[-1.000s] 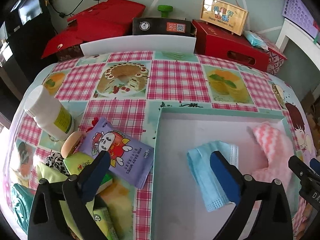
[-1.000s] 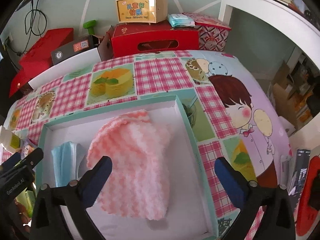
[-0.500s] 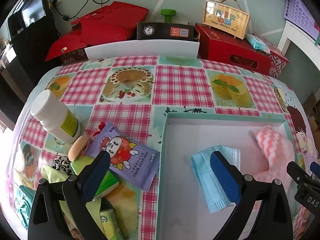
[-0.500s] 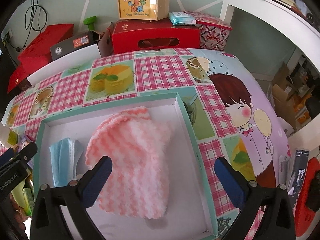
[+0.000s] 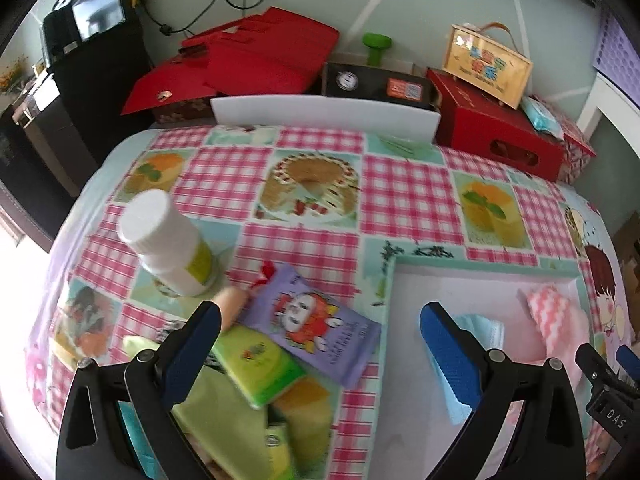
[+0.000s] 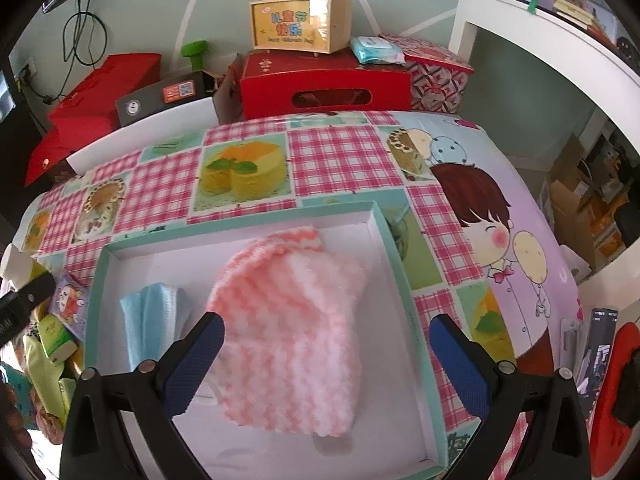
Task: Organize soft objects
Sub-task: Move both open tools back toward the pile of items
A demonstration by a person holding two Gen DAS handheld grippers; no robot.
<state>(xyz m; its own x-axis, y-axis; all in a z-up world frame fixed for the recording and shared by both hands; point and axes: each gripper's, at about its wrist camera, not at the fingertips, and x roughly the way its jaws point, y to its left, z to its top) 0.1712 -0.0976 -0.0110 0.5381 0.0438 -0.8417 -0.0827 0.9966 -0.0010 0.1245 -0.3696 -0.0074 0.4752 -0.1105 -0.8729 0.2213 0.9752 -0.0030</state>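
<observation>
Tablecloth (image 6: pixel 340 152) carries a teal-rimmed tray (image 6: pixel 396 268) holding a pink towel (image 6: pixel 292 320) beside a blue mask (image 6: pixel 148 320), wipes pack (image 5: pixel 316 320) off its left edge, left gripper (image 5: pixel 320 348) and right gripper (image 6: pixel 326 356) both gaping, empty.

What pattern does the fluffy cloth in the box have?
The fluffy cloth has wavy pink and white stripes, clearest in the right wrist view.

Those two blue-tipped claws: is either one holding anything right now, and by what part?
Nothing is held. The left gripper and the right gripper are both open and empty, above the wipes pack and the pink cloth.
</observation>
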